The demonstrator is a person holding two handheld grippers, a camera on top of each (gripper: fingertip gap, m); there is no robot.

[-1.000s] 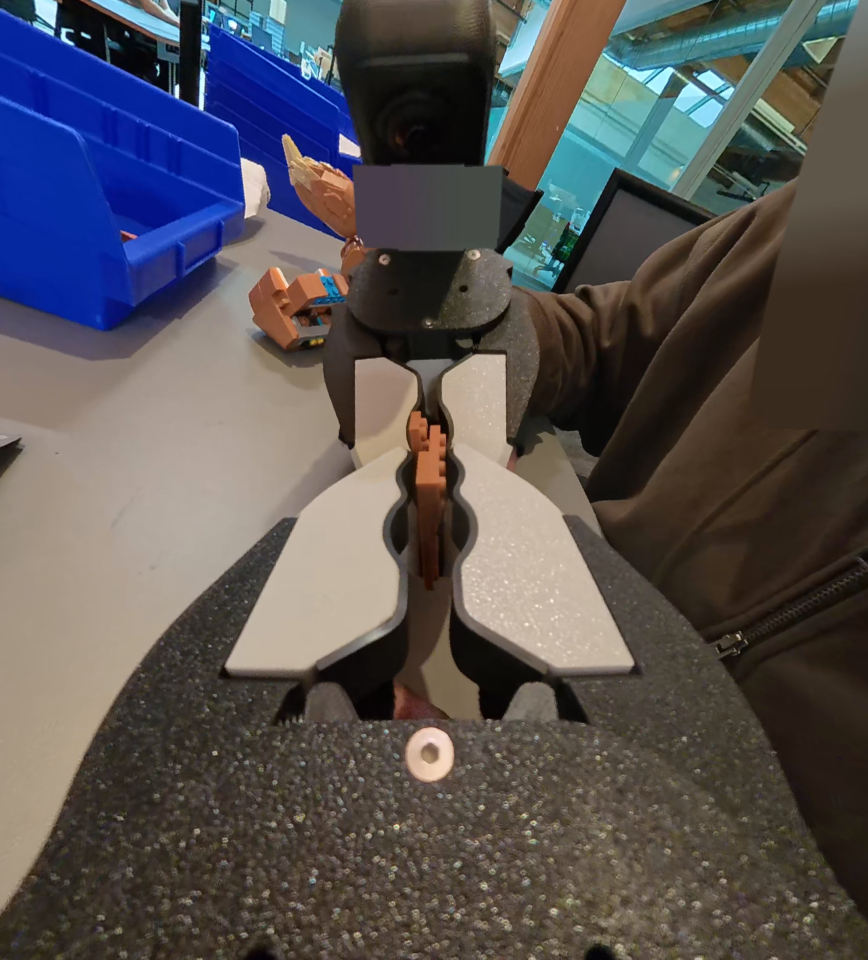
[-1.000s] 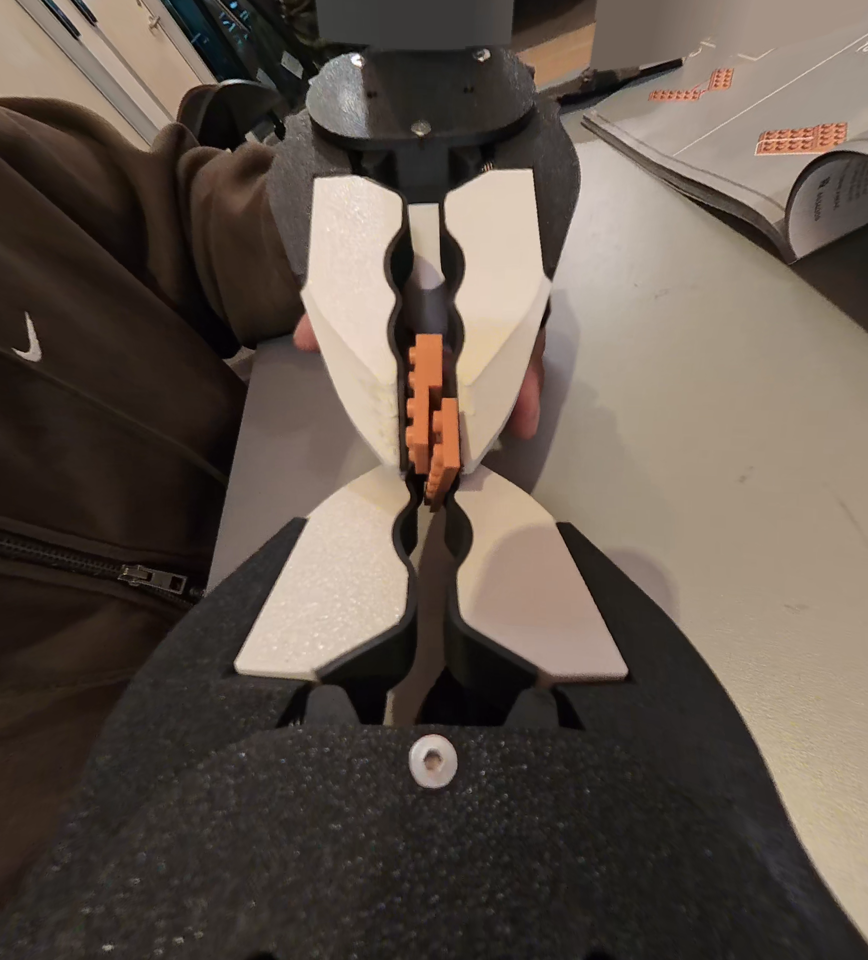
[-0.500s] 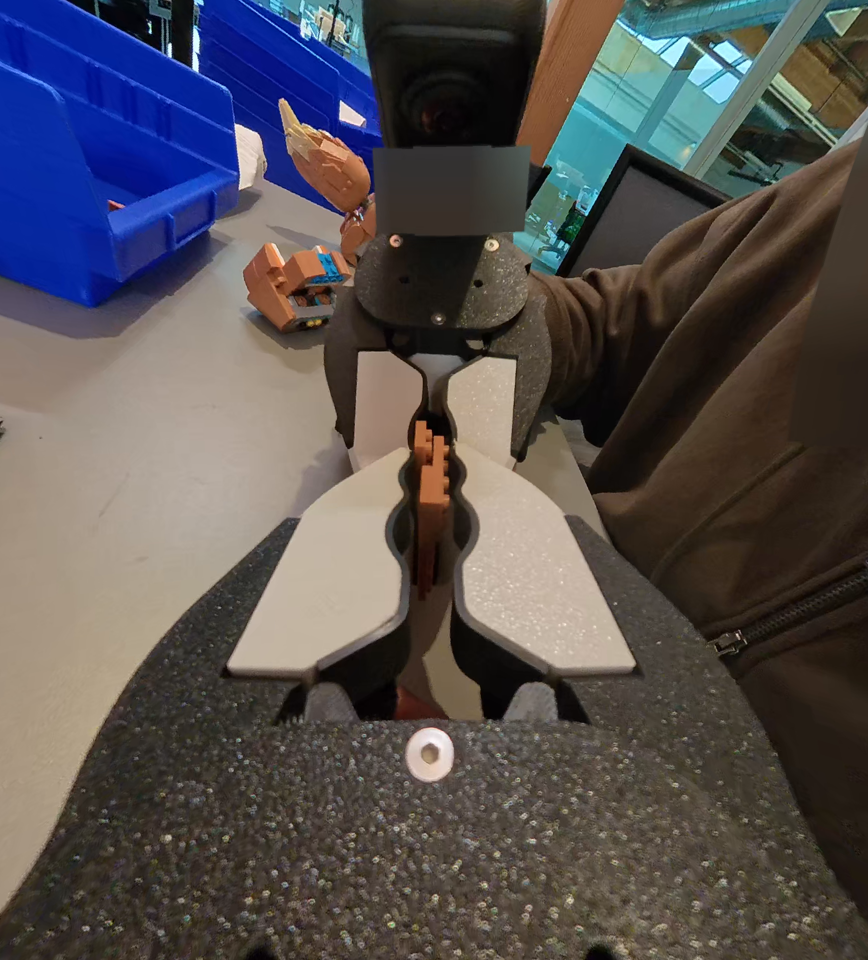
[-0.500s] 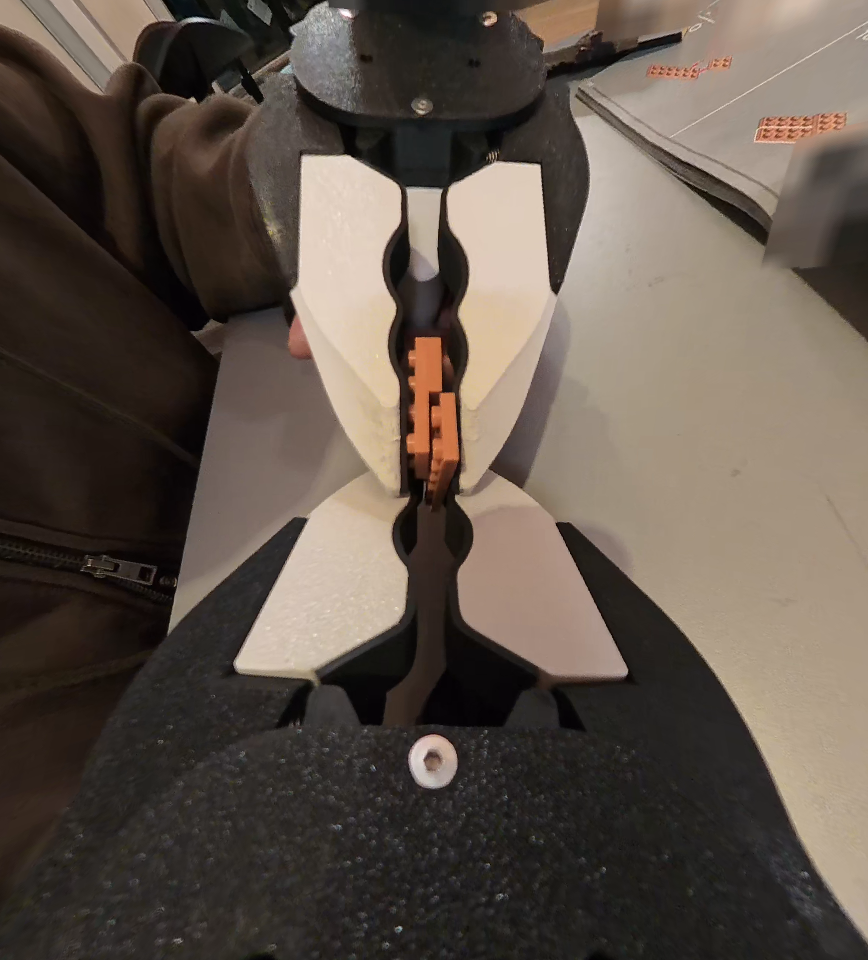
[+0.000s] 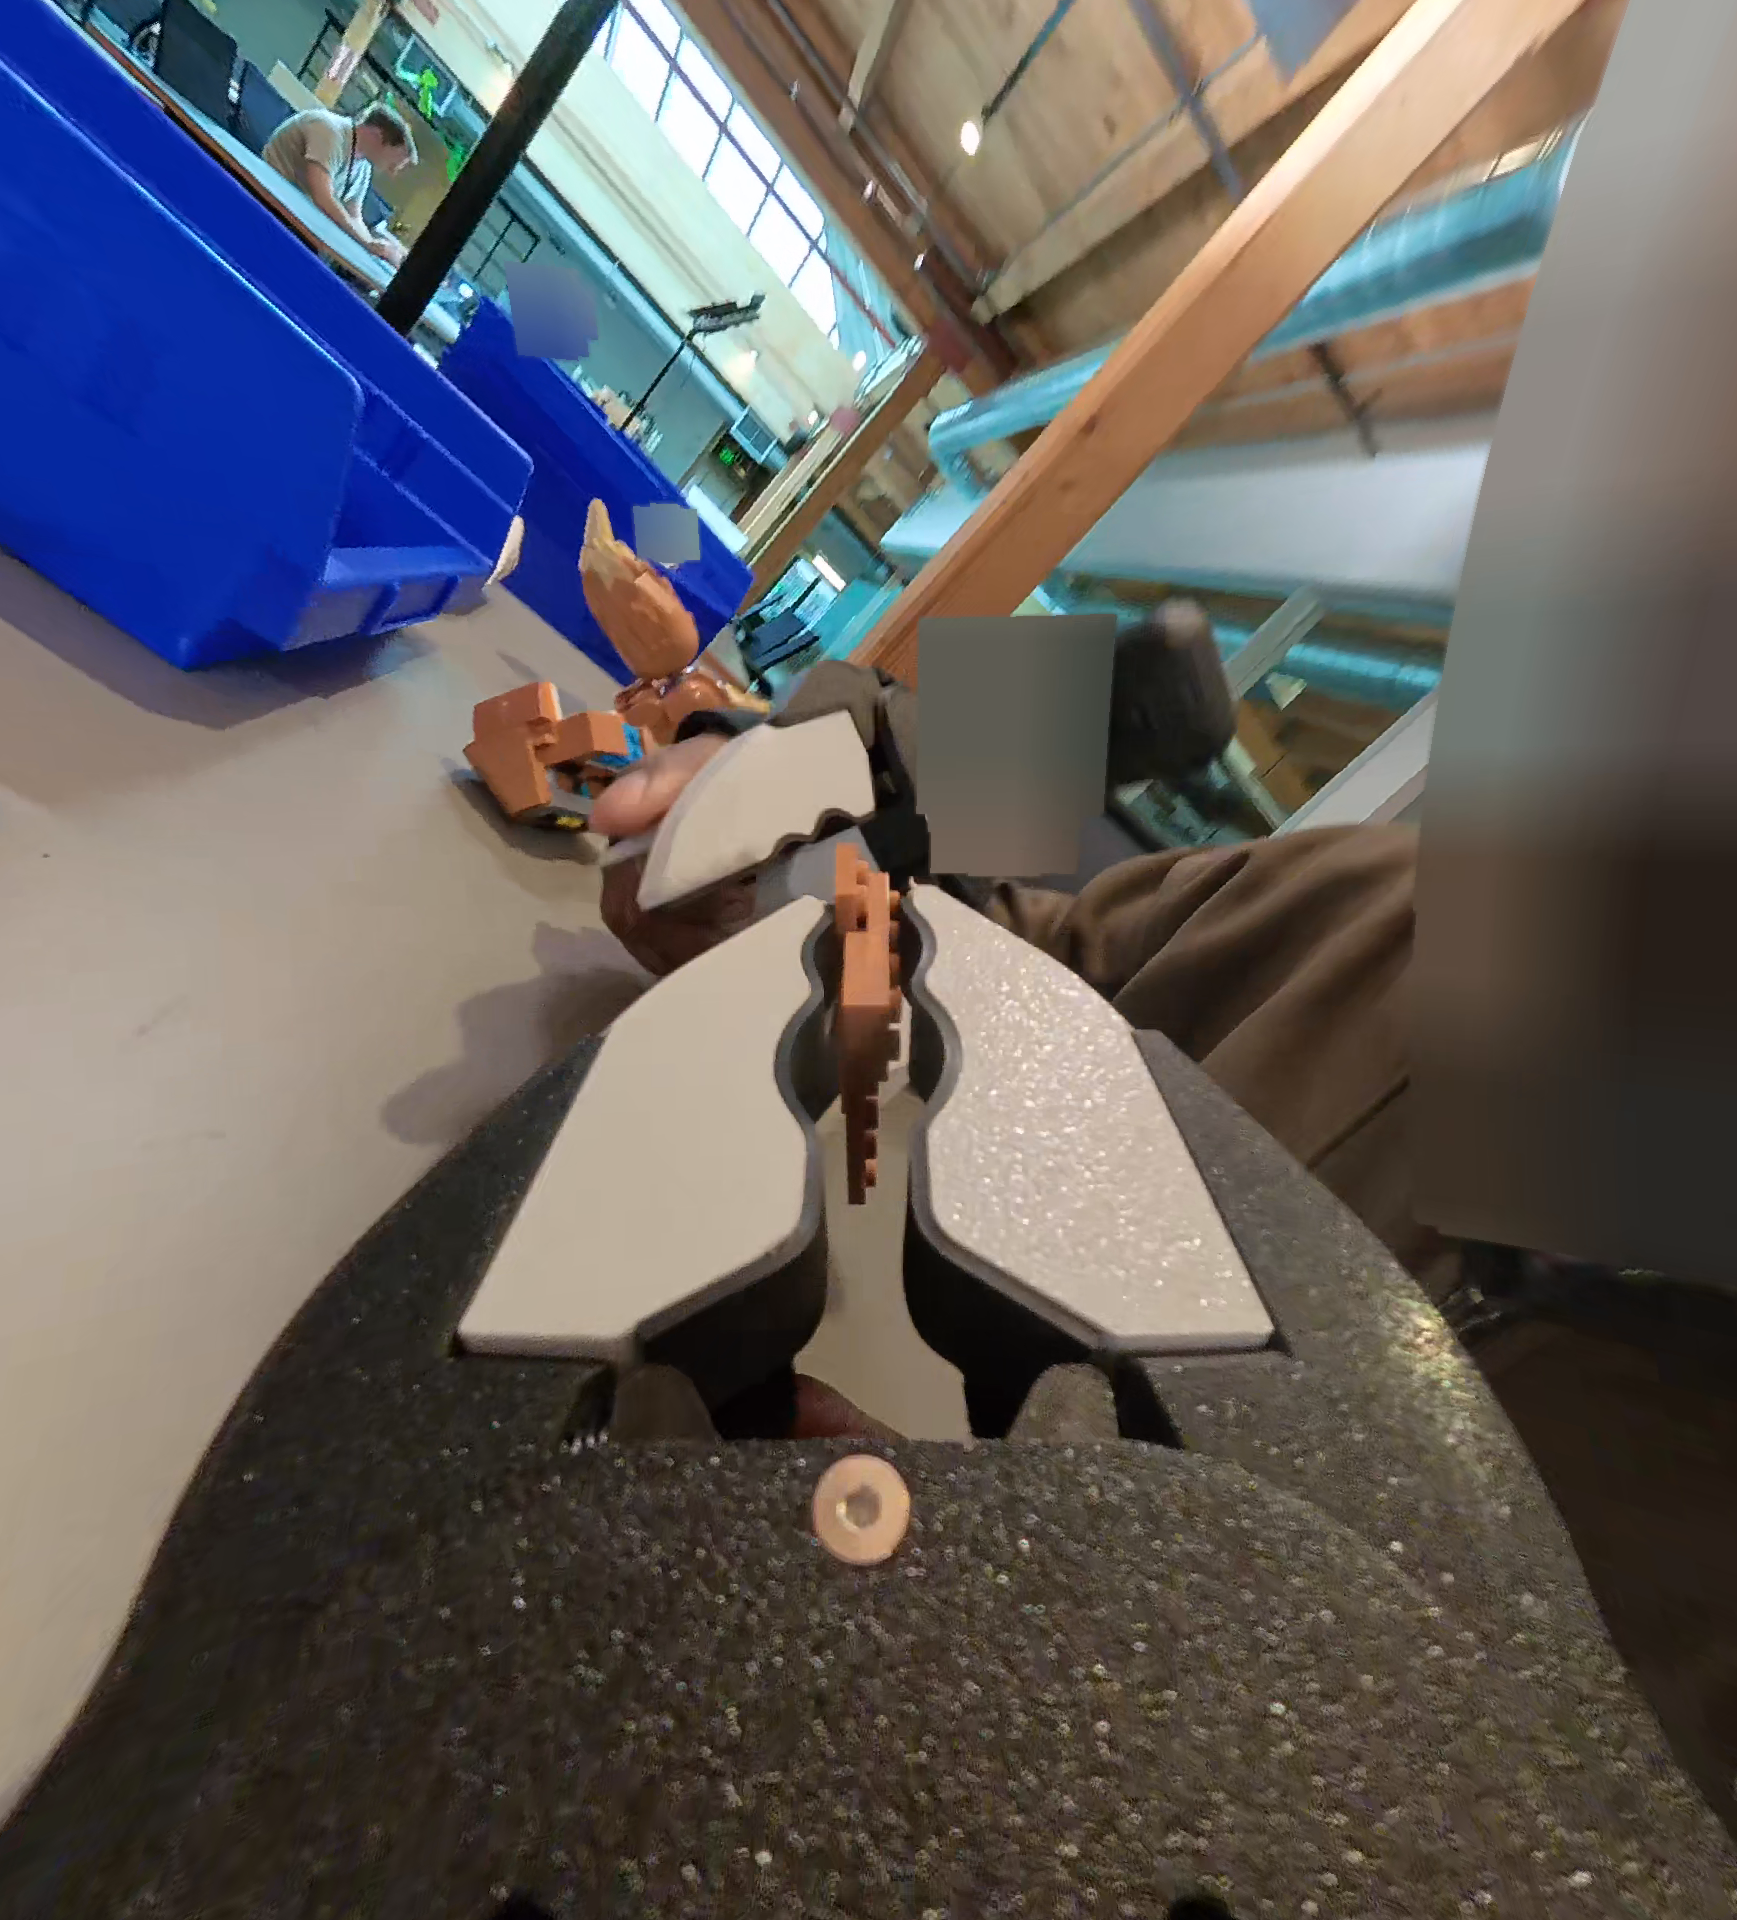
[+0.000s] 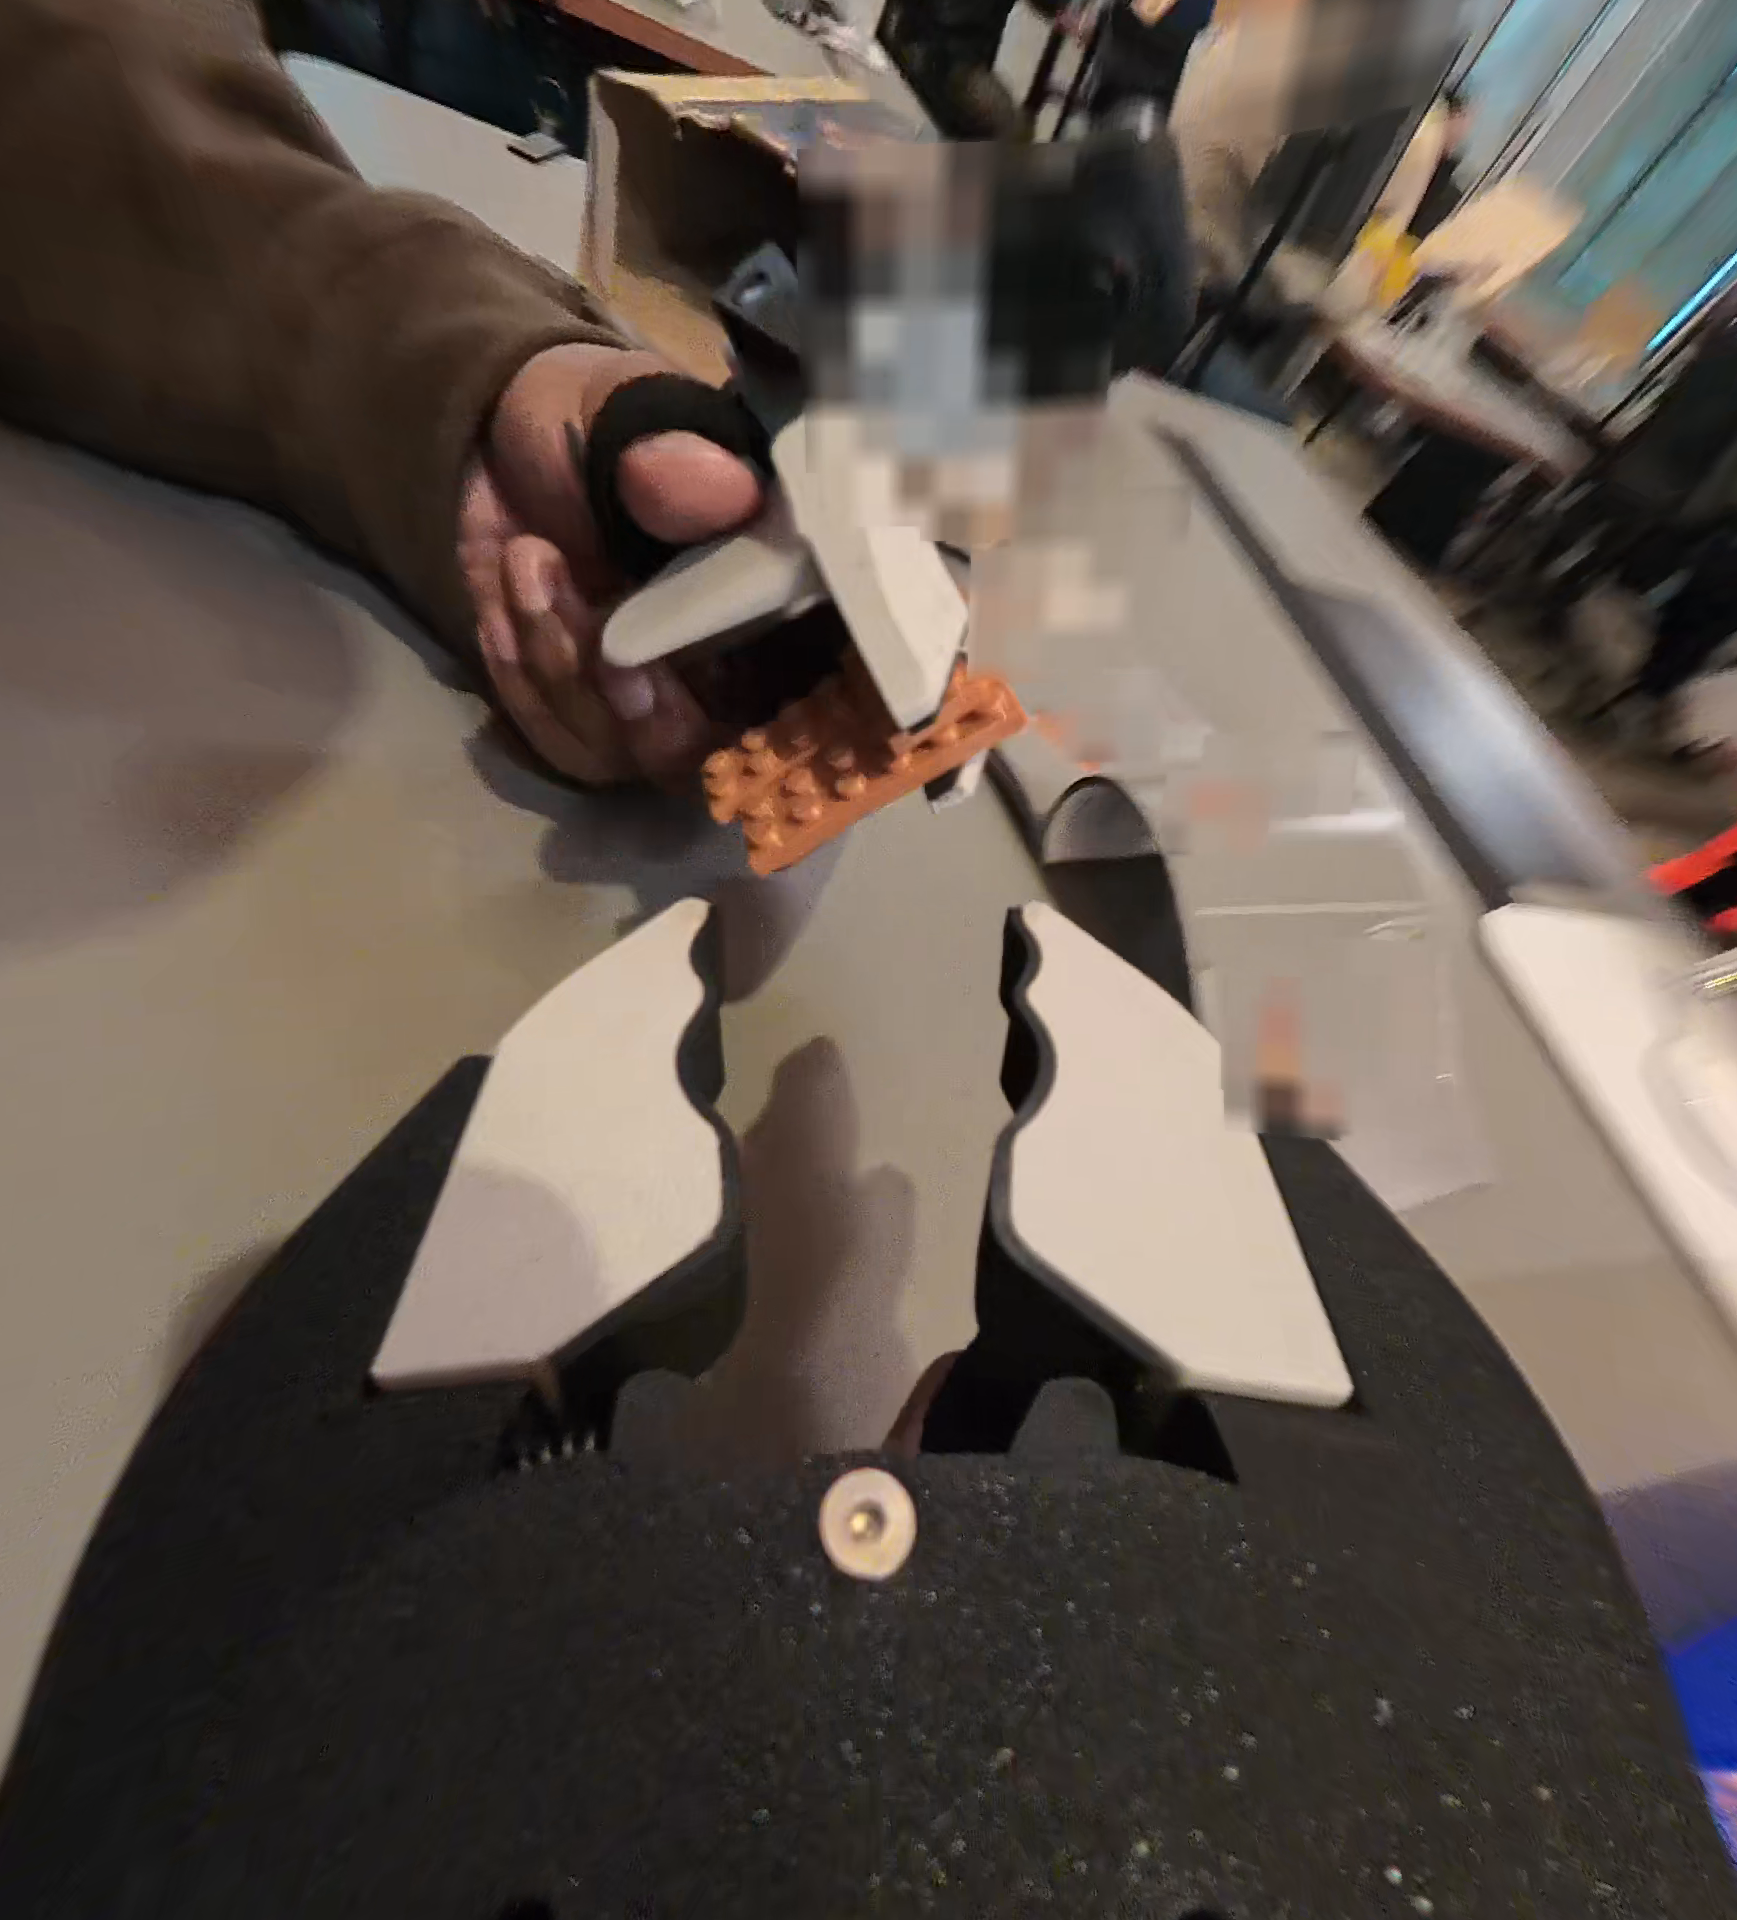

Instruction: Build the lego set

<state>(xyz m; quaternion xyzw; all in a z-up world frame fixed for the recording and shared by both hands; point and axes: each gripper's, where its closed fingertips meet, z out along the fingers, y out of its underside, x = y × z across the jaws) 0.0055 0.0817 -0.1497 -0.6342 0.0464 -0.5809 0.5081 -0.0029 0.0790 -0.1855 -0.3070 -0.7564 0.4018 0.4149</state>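
My left gripper (image 5: 866,914) is shut on a stack of flat brown lego plates (image 5: 869,997), held edge-on between its pads above the grey table (image 5: 168,1039). In the right wrist view the same plates (image 6: 843,769) stick out studded side up from the left gripper's fingers (image 6: 895,623). My right gripper (image 6: 859,925) is open and empty, a short way back from the plates. One of its fingers (image 5: 760,821) shows just beyond the plates in the left wrist view.
Blue bins (image 5: 168,416) stand at the back left. A partly built brown figure (image 5: 635,613) and a brown lego sub-assembly (image 5: 531,748) sit on the table behind the grippers. A cardboard box (image 6: 677,208) and a white tray (image 6: 1674,1091) lie farther off. Only a small space, under 4 cm, lies between the two pairs of fingers. Both grippers' tips are roughly 20 centimeters from the brown lego sub-assembly (image 5: 531,748).
My right gripper has opened, let go of the brown plates and drawn back from them. My left gripper keeps hold of the plates and has tilted.
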